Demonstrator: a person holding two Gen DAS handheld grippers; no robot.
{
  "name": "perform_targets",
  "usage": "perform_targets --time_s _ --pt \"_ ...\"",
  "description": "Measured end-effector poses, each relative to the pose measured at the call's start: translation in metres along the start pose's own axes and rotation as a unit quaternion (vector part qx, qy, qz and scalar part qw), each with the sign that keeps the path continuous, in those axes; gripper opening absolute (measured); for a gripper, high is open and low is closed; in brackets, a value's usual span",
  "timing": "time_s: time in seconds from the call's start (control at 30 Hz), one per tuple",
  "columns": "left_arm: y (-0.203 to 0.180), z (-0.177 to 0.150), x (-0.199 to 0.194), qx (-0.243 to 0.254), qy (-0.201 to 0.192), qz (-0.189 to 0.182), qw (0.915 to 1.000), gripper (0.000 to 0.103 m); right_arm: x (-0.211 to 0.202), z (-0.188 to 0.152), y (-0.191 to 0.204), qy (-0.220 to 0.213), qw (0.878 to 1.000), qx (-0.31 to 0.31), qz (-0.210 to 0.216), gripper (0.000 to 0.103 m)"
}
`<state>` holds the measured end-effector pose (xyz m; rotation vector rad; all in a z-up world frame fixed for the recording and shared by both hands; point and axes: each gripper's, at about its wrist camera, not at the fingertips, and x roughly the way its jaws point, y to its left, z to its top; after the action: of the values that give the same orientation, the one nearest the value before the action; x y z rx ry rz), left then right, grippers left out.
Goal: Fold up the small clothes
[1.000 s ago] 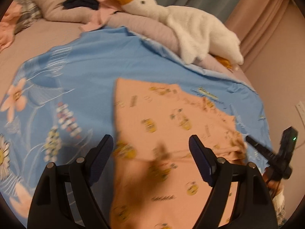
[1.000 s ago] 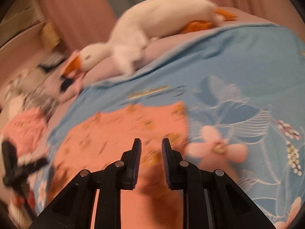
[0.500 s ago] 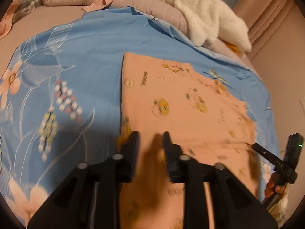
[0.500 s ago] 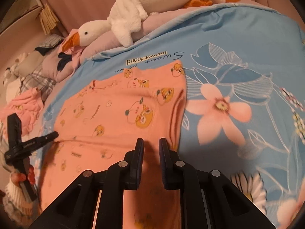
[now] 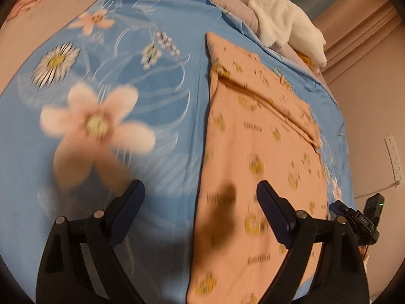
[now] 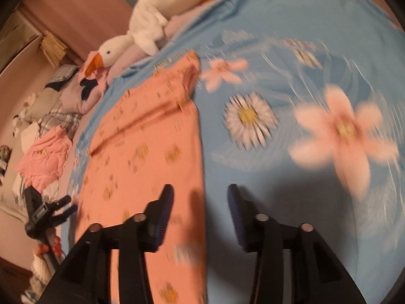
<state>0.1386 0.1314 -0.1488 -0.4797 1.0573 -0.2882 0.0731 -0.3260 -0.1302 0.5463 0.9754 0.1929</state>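
Note:
An orange printed garment [image 5: 258, 157] lies flat on a blue flowered sheet [image 5: 131, 81], with a fold ridge across its far part. My left gripper [image 5: 200, 197] is open and empty above the garment's left edge. In the right wrist view the same garment [image 6: 144, 157] lies left of centre. My right gripper [image 6: 200, 200] is open and empty above the garment's right edge. Each gripper shows small in the other's view: the right gripper [image 5: 354, 215] at the garment's far side, the left gripper [image 6: 50, 210] likewise.
A white plush goose [image 5: 278, 17] lies on a pillow at the head of the bed, also in the right wrist view [image 6: 152, 25]. A pink crumpled garment [image 6: 45, 157] and other clothes [image 6: 63, 91] lie beside the sheet. A wall socket strip [image 5: 393, 157] is on the wall.
Both grippers were shut half a second ago and now stand open. Both have drawn back along the garment's side edges, and the garment now lies longer, with a fold ridge.

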Motion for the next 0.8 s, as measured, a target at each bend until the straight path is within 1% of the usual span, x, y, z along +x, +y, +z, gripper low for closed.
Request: perform_targets --time_s 0.1,0.27,0.4,0.5,0.53,0.6,0.67,0.73,0.8 --pt "0.001 -0.016 -0.009 0.000 0.007 -0.020 0.9998 0.089 -0.005 -0.016 -0.007 0.015 1.000 0.011 0.015 0.046" --pt "0.002 -0.044 -0.021 -0.006 0.018 -0.056 0.9983 0.089 -0.008 -0.042 -0.010 0.047 0.996 0.026 0.065 0.046" --pt "0.006 -0.061 -0.028 -0.032 0.026 -0.094 0.9947 0.089 -0.008 -0.057 -0.009 0.062 0.992 0.037 0.101 0.046" --pt "0.012 -0.072 -0.033 -0.065 0.026 -0.127 0.9894 0.089 -0.007 -0.064 -0.007 0.075 0.989 0.044 0.124 0.046" --pt "0.013 -0.074 -0.033 -0.076 0.025 -0.137 0.9873 0.089 -0.006 -0.066 -0.007 0.078 0.987 0.046 0.132 0.046" --pt "0.014 -0.076 -0.034 -0.085 0.024 -0.144 0.9856 0.088 -0.005 -0.068 -0.007 0.079 0.986 0.048 0.140 0.046" --pt "0.013 -0.075 -0.035 -0.088 0.026 -0.144 0.9853 0.088 -0.002 -0.068 -0.007 0.078 0.985 0.056 0.145 0.046" --pt "0.012 -0.071 -0.032 -0.093 0.031 -0.153 0.9834 0.088 0.000 -0.066 -0.010 0.080 0.983 0.059 0.153 0.046" --pt "0.009 -0.067 -0.028 -0.094 0.037 -0.162 0.9816 0.085 0.003 -0.063 -0.010 0.080 0.983 0.060 0.157 0.046"
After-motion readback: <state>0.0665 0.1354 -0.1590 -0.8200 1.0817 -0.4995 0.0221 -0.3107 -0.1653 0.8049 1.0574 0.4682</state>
